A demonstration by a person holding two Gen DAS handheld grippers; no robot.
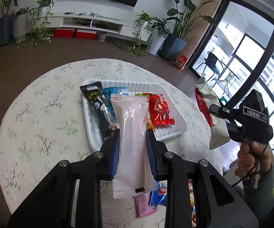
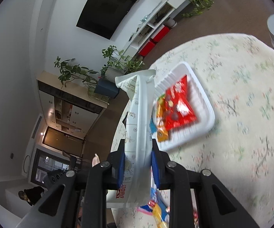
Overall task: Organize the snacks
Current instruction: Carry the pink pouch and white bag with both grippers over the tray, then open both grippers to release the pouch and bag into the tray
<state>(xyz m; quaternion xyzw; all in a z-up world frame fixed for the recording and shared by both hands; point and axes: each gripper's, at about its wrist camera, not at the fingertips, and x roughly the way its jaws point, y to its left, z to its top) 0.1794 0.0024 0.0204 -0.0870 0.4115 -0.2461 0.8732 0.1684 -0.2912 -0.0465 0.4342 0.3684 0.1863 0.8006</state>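
left gripper [image 1: 132, 138]: clamped on translucent white packet [image 1: 132, 133], long axis along fingers, lifted over near rim of white tray [image 1: 176, 131] | right gripper [image 2: 137, 150]: clamped on pale paper-wrapped packet [image 2: 139, 114], lengthwise too, off tray's side | tray ahead, holding red [image 1: 160, 112], blue, black packs | left hand likely nearer

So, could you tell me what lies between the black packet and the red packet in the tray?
In the left wrist view, a blue packet, partly hidden by the held white packet.
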